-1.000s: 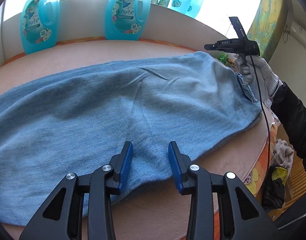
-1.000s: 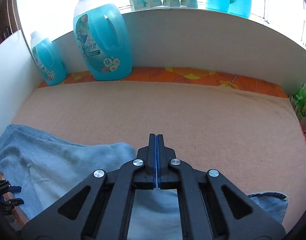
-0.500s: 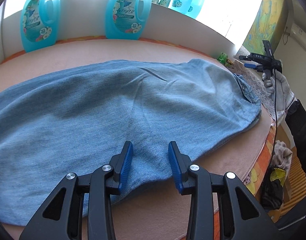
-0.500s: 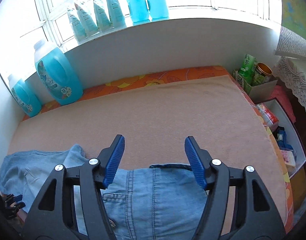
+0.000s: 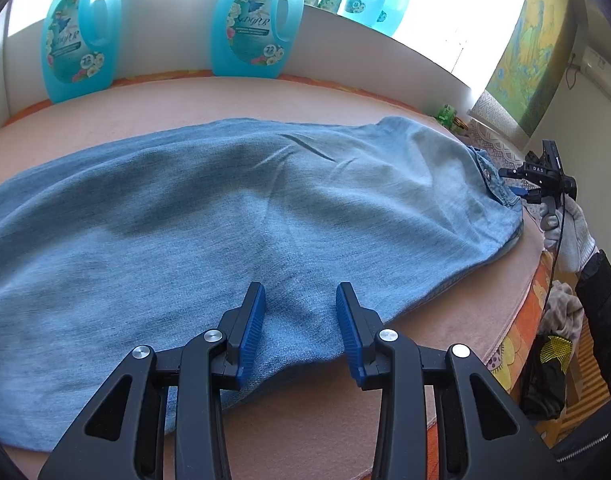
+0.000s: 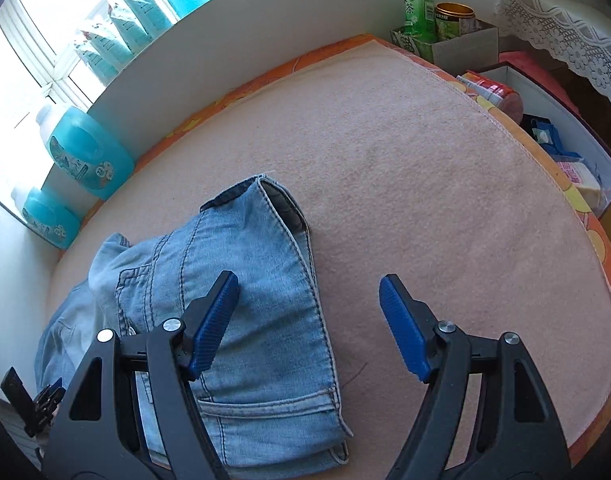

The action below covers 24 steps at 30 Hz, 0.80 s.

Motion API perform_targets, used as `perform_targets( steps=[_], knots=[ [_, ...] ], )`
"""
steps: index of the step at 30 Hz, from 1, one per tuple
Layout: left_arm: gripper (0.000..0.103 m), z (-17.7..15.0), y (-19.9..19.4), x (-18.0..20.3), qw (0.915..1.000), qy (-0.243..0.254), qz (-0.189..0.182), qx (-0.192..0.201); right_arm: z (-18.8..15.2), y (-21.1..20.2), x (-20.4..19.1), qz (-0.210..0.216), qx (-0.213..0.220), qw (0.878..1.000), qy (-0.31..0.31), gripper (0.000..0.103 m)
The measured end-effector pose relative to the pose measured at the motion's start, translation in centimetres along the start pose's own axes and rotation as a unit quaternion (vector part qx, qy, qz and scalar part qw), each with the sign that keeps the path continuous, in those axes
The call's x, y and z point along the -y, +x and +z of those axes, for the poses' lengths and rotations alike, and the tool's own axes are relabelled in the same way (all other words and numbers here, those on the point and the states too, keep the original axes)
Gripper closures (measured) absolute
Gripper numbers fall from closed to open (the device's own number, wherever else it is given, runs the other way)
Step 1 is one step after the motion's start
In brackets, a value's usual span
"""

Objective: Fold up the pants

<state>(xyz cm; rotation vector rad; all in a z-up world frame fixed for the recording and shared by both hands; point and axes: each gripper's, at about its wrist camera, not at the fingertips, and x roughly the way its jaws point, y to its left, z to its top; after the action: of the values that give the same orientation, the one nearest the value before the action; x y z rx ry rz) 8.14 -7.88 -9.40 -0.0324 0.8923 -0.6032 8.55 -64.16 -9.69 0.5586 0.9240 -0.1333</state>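
Two wrist views of a pair of jeans [image 5: 241, 216] laid lengthwise on a pink blanket [image 6: 405, 168] that covered the counter. The garment appeared already doubled leg on leg, so that its long axis ran across the left wrist view from the leg end at the left edge to the waistband [image 6: 293, 248] at the right.

The left claw [image 5: 300, 322] hung over the near long edge, roughly at mid-length, its jaws narrowly parted with denim lying under the gap; whether the pads touched the cloth could not be told, and nothing was gripped.

The right claw [image 6: 309, 320] stood at the waistband end, jaws wide and empty. In its own view the waistband seam ran away from the camera, with one blue pad above the denim and the other above bare blanket, so the claw straddled the garment's end edge rather than enclosing it. From the left wrist view the same claw [image 5: 523, 192] was seen just beside the waist corner, held by a gloved hand [image 5: 565, 236].

The deciding relation: the waistband lay directly below and ahead of the right claw, which was the nearer of the two to that end. A crosswise fold would probably call for that end to be carried along the long axis toward the legs.

Detergent bottles [image 5: 257, 28] stood well apart along the far wall.
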Motion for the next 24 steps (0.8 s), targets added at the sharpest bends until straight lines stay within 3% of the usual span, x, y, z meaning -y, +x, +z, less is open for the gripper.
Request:
perform_targets(
  steps=[5,7,9,10,11,13,17,19,20,21,24],
  knots=[
    [0.068,0.1,-0.4,0.7,0.9998,0.012,0.013,0.004,-2.0,-1.0,-0.4,0.002,-0.006,1.000,0.013,0.027],
    [0.068,0.2,-0.8,1.4,0.9996,0.025,0.012,0.006,-3.2,-1.9,-0.6,0.003,-0.002,1.000,0.022,0.032],
    [0.068,0.5,-1.1,2.4,0.9989,0.046,0.009,0.010,-4.1,-2.4,-0.8,0.017,-0.008,0.999,0.030,0.061],
    [0.068,0.8,-1.2,3.0,0.9984,0.056,0.007,0.012,-4.5,-2.5,-0.9,0.005,-0.009,0.999,0.030,0.070],
    [0.068,1.1,-1.2,3.6,0.9979,0.063,0.001,0.013,-4.8,-2.8,-1.0,0.001,-0.010,1.000,0.029,0.091],
    [0.068,1.7,-1.1,5.1,0.9964,0.083,-0.014,0.013,-5.3,-3.6,-1.0,0.021,-0.005,0.999,0.039,0.095],
    [0.068,2.6,-0.1,8.7,0.9894,0.139,-0.040,0.004,-5.9,-5.3,-0.1,-0.007,0.016,0.998,0.061,0.094],
    [0.068,2.8,0.7,10.1,0.9853,0.161,-0.058,-0.006,-6.3,-5.5,1.0,-0.006,0.009,0.995,0.104,0.072],
    [0.068,2.9,1.2,10.6,0.9837,0.169,-0.061,-0.011,-6.8,-5.5,1.6,0.004,0.005,0.992,0.124,0.045],
    [0.068,3.1,1.6,10.9,0.9822,0.176,-0.063,-0.014,-7.2,-5.5,1.9,0.014,0.005,0.990,0.137,0.035],
    [0.068,3.3,2.5,11.5,0.9801,0.185,-0.069,-0.021,-8.5,-5.0,2.3,0.016,-0.004,0.987,0.157,0.035]
  ],
)
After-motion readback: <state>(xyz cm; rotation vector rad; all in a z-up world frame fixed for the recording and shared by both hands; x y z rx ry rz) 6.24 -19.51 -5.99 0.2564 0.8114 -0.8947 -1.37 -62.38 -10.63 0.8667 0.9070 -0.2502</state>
